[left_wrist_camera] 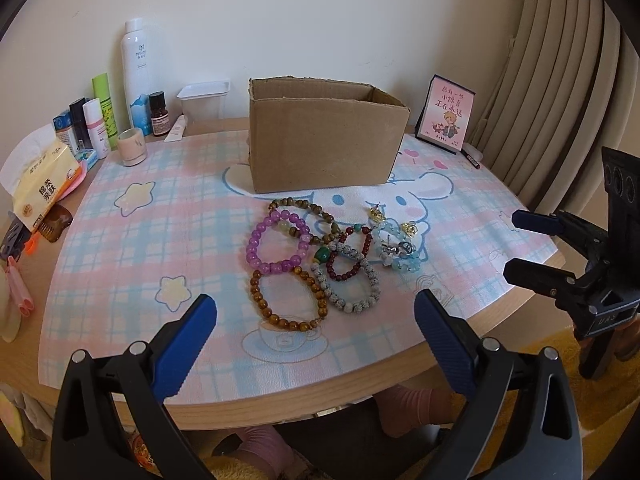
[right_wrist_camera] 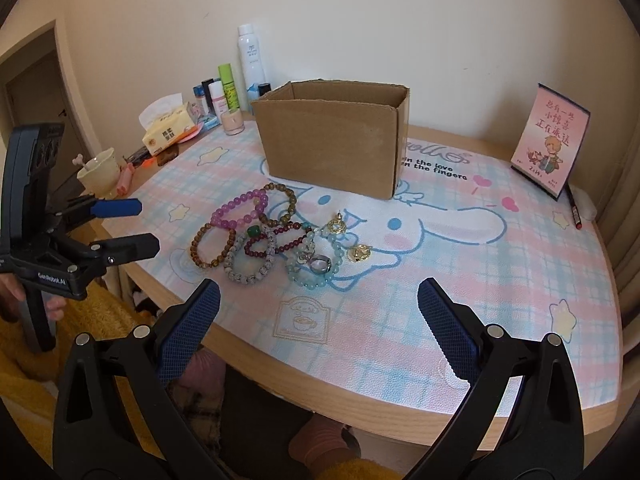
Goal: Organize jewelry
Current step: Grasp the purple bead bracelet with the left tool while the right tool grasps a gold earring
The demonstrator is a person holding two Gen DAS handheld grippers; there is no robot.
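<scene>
A heap of bead bracelets lies mid-mat in both views: purple (left_wrist_camera: 253, 246) (right_wrist_camera: 228, 208), brown wooden (left_wrist_camera: 256, 298) (right_wrist_camera: 196, 248), grey speckled (left_wrist_camera: 344, 306) (right_wrist_camera: 248, 278), light blue (left_wrist_camera: 406, 268) (right_wrist_camera: 316, 282). Gold earrings (left_wrist_camera: 410, 228) (right_wrist_camera: 360, 252) and a silver ring (right_wrist_camera: 320, 264) rest among them. Behind the heap stands an open cardboard box (left_wrist_camera: 324, 140) (right_wrist_camera: 332, 140). My left gripper (left_wrist_camera: 316, 320) (right_wrist_camera: 146, 226) is open, above the table's near edge, short of the brown bracelet. To the heap's right, my right gripper (right_wrist_camera: 320, 300) (left_wrist_camera: 516, 246) is also open and holds nothing.
Bottles (left_wrist_camera: 136, 72), a tissue pack (left_wrist_camera: 44, 184) and a small cup (left_wrist_camera: 132, 146) crowd the back left. A picture card (left_wrist_camera: 448, 116) (right_wrist_camera: 552, 140) stands at back right with a pen (right_wrist_camera: 574, 208) beside it. A checked cartoon mat (right_wrist_camera: 460, 280) covers the wooden table.
</scene>
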